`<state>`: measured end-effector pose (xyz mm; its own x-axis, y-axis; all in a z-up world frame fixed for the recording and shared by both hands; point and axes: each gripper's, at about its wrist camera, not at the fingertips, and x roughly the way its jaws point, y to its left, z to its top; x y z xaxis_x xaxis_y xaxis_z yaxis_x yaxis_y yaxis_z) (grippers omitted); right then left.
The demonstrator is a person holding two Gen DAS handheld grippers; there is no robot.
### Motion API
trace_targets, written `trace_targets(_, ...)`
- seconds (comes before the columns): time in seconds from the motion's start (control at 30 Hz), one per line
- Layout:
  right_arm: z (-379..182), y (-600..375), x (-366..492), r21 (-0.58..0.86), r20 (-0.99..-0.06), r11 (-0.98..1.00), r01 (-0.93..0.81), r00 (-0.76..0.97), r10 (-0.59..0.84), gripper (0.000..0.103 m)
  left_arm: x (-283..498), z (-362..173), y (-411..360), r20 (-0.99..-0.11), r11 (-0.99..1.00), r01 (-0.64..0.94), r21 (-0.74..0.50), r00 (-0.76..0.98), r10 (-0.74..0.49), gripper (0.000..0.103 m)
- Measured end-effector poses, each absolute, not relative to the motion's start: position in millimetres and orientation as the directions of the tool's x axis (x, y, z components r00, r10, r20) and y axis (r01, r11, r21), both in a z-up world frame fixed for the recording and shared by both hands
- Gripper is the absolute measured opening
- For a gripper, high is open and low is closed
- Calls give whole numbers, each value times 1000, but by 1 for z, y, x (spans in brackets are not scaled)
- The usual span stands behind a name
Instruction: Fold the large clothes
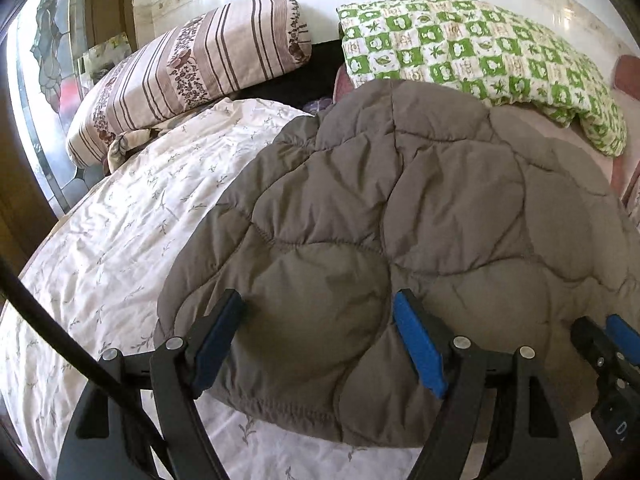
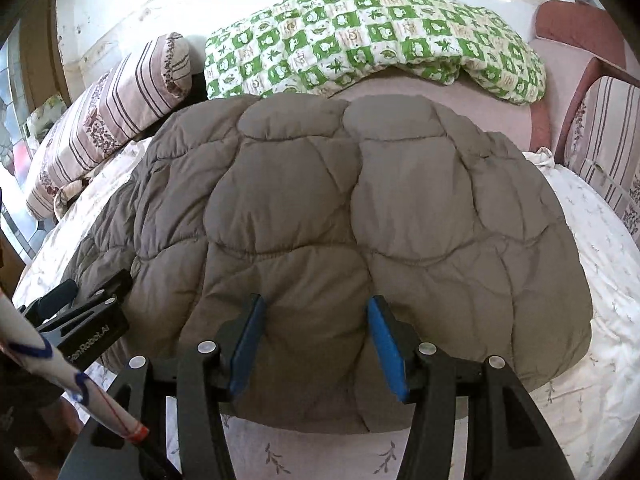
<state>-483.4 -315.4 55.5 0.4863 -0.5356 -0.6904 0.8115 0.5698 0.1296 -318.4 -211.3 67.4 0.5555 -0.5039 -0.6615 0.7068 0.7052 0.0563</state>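
A grey-brown quilted padded jacket (image 2: 340,220) lies folded on the white floral bedsheet (image 1: 120,240). Left gripper (image 1: 320,340) and right gripper (image 2: 316,344) hover at its near edge, side by side, blue-padded jaws spread, grasping nothing.

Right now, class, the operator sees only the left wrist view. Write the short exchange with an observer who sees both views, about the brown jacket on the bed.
Operator: Where is the right tool? I see only its edge.
Observer: The right tool has its jaws apart over the near hem of the jacket.
Operator: What lies past the jacket's right side?
Observer: The sheet runs on to a striped cushion.
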Motion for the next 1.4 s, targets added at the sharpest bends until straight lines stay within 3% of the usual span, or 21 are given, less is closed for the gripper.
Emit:
trace_targets(0.53,45,-320,-481,105,-709,579,809,469,-526,66,-317,58,-219,-664,703,707,81,564,-490,80)
trace_targets(0.8,51,-326,-491,162,-719,566,809,489,-494,68,-310,61,-220,-692,698,714,53,530,-490,82)
trace_targets(1.17,46,-366,-575,220,-784,375,900,392,-481,69,-251,73,-183,-787,709,671,-220,308,-535,82)
trace_targets(1.27,47,-375,-606,254,-787,308,917,381,-485,69,-232,76,-167,-797,746,624,-230,319,-512,82)
trace_targets(1.4,48,-381,-661,294,-788,176,939,343,-512,73,-201,63,-142,-826,759,538,-367,188,-532,82)
